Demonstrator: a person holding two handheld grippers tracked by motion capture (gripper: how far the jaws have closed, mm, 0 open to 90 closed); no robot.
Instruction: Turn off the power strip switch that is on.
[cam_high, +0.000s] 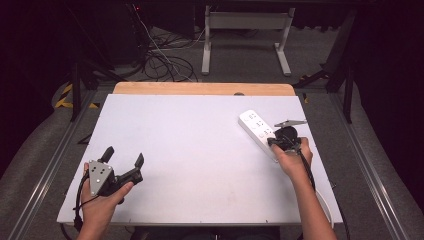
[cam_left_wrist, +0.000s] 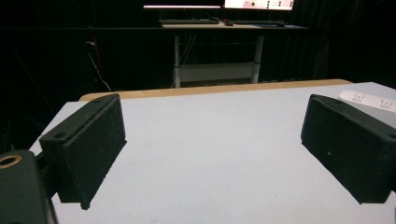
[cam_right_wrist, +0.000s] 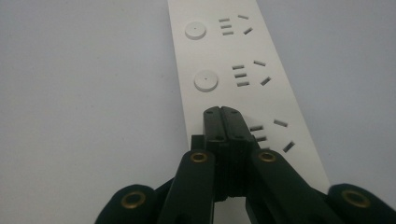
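Observation:
A white power strip (cam_high: 254, 124) lies slanted on the right part of the white table (cam_high: 200, 145). In the right gripper view the power strip (cam_right_wrist: 275, 88) shows round buttons (cam_right_wrist: 206, 80) beside its sockets. My right gripper (cam_high: 273, 142) is shut with nothing between its jaws. Its tips (cam_right_wrist: 221, 112) sit over the strip, in line with the buttons and next to the nearest socket. My left gripper (cam_high: 124, 156) is open near the front left, low over bare table (cam_left_wrist: 212, 140). The strip's end (cam_left_wrist: 371, 99) peeks past its right-hand jaw.
A wooden table edge (cam_high: 202, 88) runs along the far side. Beyond it stand a white desk frame (cam_high: 245, 37) and loose floor cables (cam_high: 162, 60). The strip's white cord (cam_high: 327, 204) curves off the front right. Metal rails (cam_high: 47, 172) flank the table.

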